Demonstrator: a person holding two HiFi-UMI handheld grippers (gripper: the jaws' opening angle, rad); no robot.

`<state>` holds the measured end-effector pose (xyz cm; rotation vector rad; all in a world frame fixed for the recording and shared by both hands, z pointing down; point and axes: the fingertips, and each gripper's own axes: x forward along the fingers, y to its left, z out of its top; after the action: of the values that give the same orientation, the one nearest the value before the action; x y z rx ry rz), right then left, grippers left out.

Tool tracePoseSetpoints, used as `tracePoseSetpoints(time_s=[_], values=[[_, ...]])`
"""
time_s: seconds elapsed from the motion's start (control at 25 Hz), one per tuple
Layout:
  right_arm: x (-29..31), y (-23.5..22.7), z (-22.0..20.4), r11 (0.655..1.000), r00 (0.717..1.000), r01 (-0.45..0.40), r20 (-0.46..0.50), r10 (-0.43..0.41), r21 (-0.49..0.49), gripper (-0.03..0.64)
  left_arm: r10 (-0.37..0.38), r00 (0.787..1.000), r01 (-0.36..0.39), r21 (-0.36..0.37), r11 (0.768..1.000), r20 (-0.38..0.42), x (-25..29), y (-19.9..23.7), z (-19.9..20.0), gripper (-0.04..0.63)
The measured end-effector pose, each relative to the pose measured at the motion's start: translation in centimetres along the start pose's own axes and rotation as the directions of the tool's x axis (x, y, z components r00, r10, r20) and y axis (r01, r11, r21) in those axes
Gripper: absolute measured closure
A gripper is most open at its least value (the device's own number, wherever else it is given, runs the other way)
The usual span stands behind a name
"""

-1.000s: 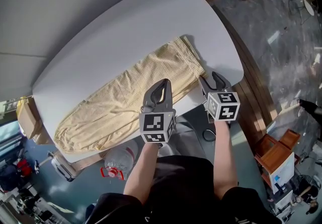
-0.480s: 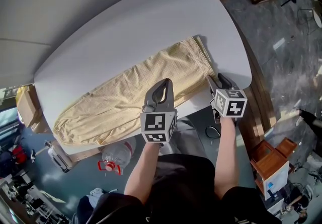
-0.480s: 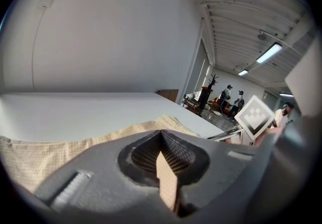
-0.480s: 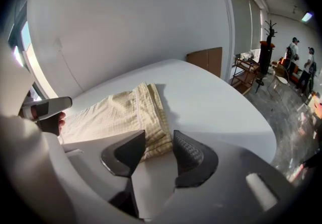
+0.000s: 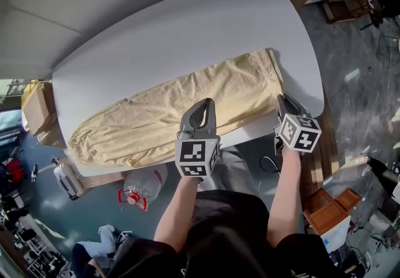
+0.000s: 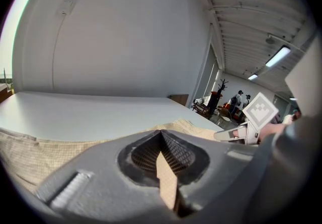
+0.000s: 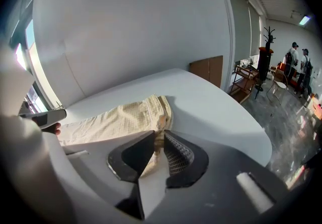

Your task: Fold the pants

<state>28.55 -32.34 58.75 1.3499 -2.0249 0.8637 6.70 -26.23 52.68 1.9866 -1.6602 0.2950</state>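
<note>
Now the pants (image 5: 156,120) lie flat across the table (image 5: 187,27), with the waist (image 5: 270,65) on the right and the legs off to the left. They look soft, thin and light, so I think they will flop and bunch if pulled from one spot. The right gripper (image 5: 284,100) is closing its fingers (image 7: 178,155) on the near waist corner, with cloth between them. The left gripper (image 5: 202,105) has its fingers (image 6: 146,155) together over the near edge. I can't tell if they caught cloth. Holding the edges looks best.
</note>
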Motion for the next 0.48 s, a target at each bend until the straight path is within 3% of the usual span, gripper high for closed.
tracePoseSetpoints(time_s=[0.48], values=[[-2.6,9.0,4.0,0.992,0.990,-0.064,0.119,0.077,-0.107,0.551,0.091,0.994,-0.086,-0.067,0.994,0.061,-6.5,5.9,-0.3,0.592]])
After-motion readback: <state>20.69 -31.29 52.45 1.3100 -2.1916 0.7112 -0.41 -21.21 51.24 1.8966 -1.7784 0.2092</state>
